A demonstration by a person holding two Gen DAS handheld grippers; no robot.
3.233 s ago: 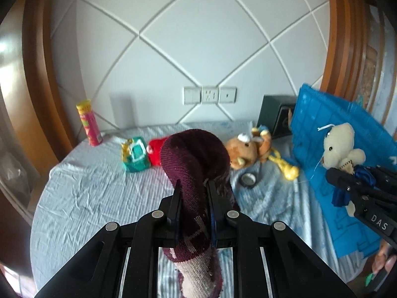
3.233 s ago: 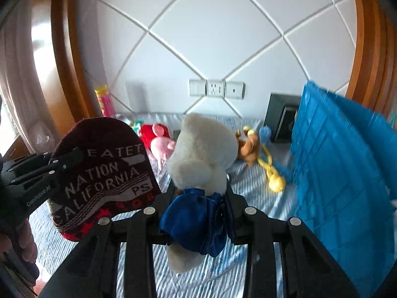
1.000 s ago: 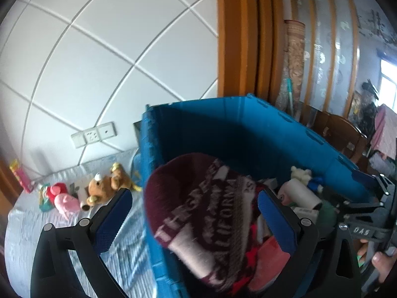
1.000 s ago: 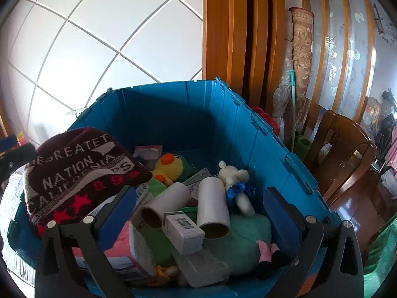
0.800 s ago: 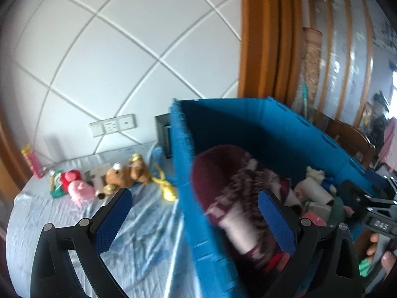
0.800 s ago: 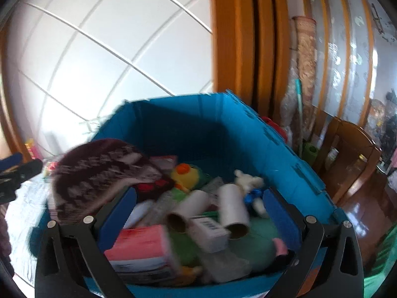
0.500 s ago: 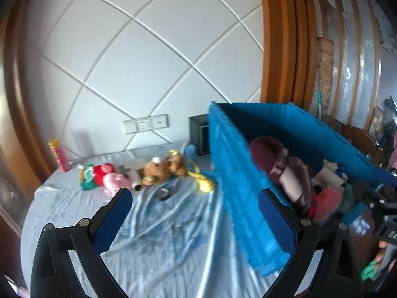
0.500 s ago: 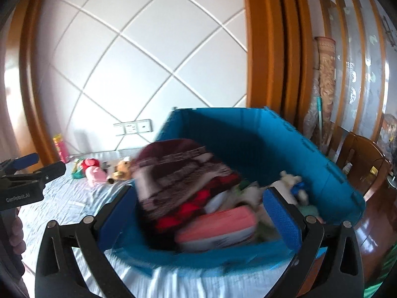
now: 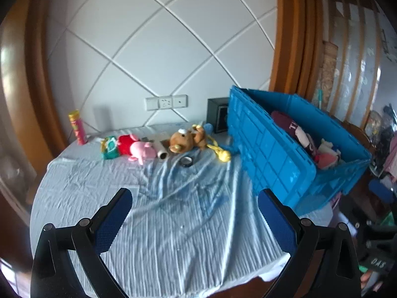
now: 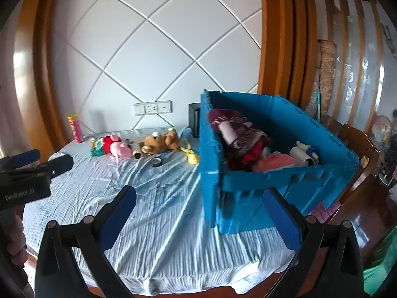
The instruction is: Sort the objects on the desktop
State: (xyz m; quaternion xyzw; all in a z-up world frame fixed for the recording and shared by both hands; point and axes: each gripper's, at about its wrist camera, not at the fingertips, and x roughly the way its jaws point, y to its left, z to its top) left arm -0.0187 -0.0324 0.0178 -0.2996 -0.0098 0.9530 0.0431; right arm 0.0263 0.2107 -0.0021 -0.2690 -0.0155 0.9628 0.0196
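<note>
Tongs, left and right, hover spread wide above tablecloth.

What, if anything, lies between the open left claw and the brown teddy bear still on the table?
Nothing visible blocks it. Between the left claw and the brown teddy bear lies only wrinkled blue tablecloth. A tape roll sits just in front of the bear, slightly right; the pink pig plush lies to its left.
</note>
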